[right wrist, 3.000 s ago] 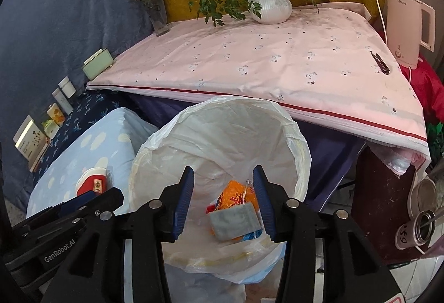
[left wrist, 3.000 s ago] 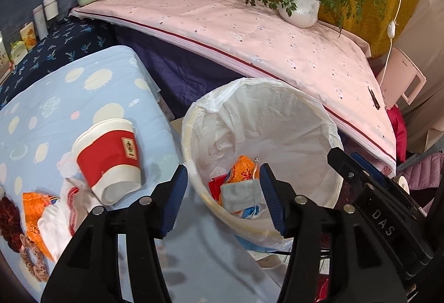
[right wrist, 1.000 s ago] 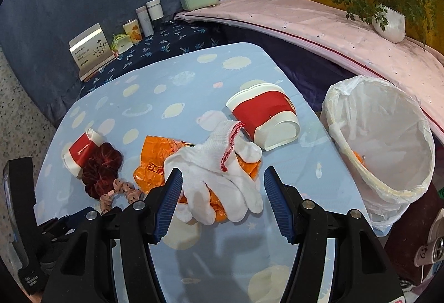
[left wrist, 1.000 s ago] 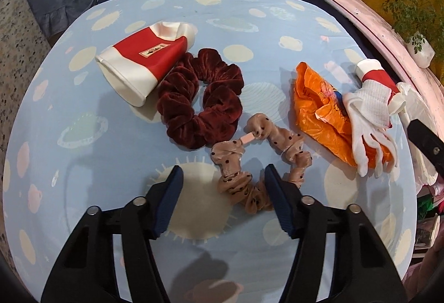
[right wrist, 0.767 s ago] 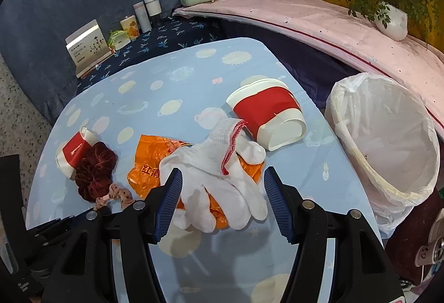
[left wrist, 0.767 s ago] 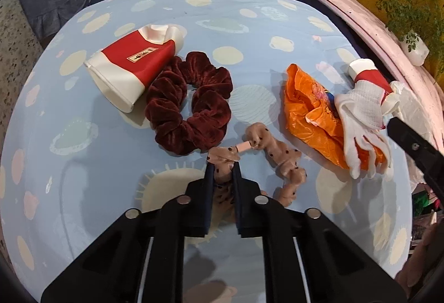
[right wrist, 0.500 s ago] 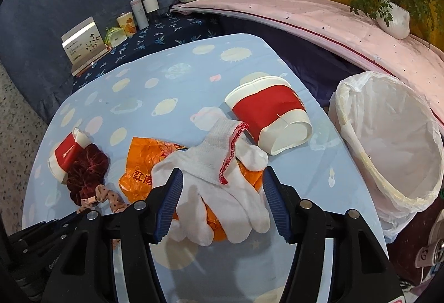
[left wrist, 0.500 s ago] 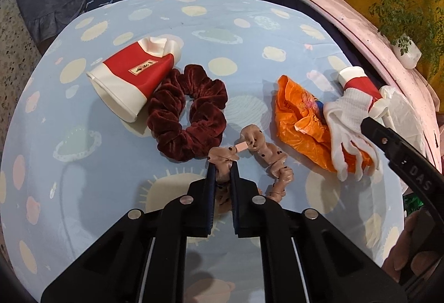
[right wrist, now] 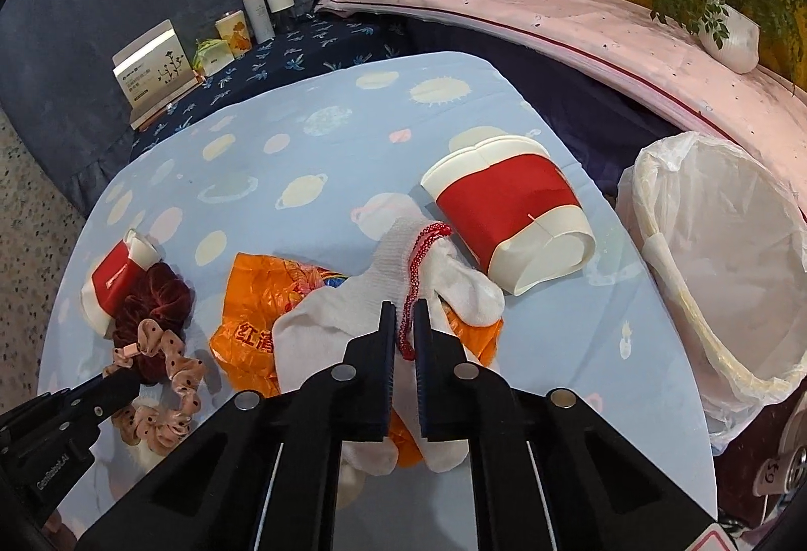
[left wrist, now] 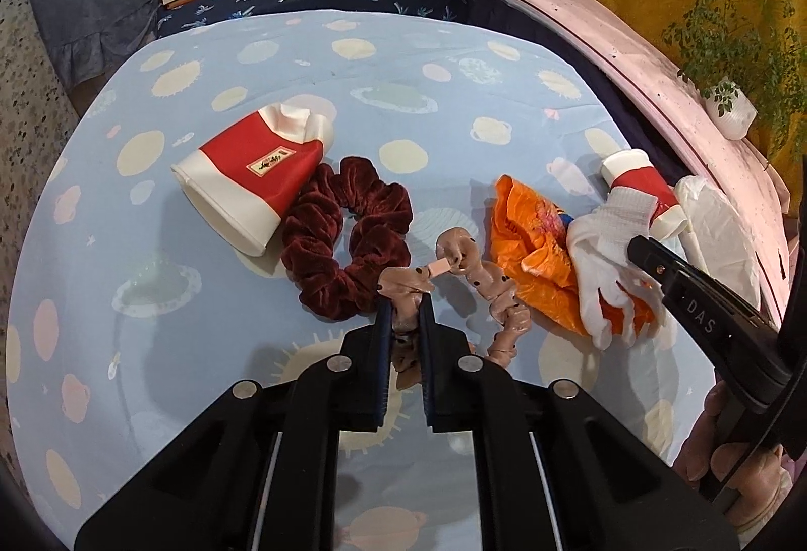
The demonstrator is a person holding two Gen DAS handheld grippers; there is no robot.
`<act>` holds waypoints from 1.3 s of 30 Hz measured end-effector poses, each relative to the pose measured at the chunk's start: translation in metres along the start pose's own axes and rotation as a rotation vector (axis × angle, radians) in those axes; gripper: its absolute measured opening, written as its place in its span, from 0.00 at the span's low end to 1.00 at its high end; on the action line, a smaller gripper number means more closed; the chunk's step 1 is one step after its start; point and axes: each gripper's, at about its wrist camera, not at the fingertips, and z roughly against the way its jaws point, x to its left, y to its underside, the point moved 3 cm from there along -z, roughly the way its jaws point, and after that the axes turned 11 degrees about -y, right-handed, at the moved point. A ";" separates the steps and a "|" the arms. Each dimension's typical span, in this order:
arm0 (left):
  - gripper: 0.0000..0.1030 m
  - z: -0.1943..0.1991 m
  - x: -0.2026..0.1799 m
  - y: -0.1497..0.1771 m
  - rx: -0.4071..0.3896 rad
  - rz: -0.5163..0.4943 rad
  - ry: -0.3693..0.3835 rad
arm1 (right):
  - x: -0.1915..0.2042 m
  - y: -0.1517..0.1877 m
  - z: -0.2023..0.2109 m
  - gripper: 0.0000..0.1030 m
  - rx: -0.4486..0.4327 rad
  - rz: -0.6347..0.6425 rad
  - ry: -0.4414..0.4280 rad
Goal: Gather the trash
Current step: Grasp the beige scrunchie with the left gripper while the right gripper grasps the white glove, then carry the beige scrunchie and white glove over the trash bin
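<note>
I see the lined bin (right wrist: 716, 279) at 3 o'clock off the blue planet-print table (right wrist: 312, 132). My right gripper (right wrist: 402, 319) just clamped on the white glove (right wrist: 348, 304) over the orange bag (right wrist: 252, 324) — red cup (right wrist: 509, 223) at 1 o'clock. My left gripper (left wrist: 403, 314) pinches the dotted pink scrunchie (left wrist: 484, 284) — maroon scrunchie (left wrist: 348, 243) at 11.

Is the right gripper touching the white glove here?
Touching. The right wrist view shows the right gripper with jaws closed on the white glove at its red-trimmed cuff.
</note>
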 end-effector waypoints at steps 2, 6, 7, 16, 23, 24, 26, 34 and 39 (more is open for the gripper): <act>0.09 0.004 -0.001 -0.002 -0.010 -0.002 0.003 | 0.000 -0.004 0.009 0.06 -0.023 -0.002 -0.004; 0.09 0.015 -0.006 -0.007 -0.035 -0.010 0.010 | -0.001 -0.016 0.034 0.05 -0.080 -0.008 -0.013; 0.09 0.018 -0.008 -0.008 -0.041 -0.014 0.012 | -0.002 -0.019 0.040 0.05 -0.095 -0.009 -0.016; 0.09 0.048 -0.045 -0.022 -0.107 -0.071 0.051 | -0.017 -0.043 0.104 0.05 -0.229 -0.026 -0.020; 0.09 0.070 -0.091 -0.030 -0.153 -0.143 0.093 | -0.047 -0.053 0.142 0.05 -0.303 -0.058 0.004; 0.09 0.073 -0.099 -0.031 -0.159 -0.155 0.100 | -0.053 -0.054 0.147 0.05 -0.312 -0.066 0.011; 0.09 0.078 -0.112 -0.034 -0.168 -0.176 0.114 | -0.065 -0.055 0.154 0.05 -0.326 -0.080 0.023; 0.09 0.089 -0.172 -0.034 -0.199 -0.282 0.152 | -0.113 -0.048 0.176 0.05 -0.359 -0.140 0.076; 0.09 0.091 -0.210 -0.030 -0.208 -0.341 0.176 | -0.143 -0.044 0.185 0.05 -0.369 -0.177 0.111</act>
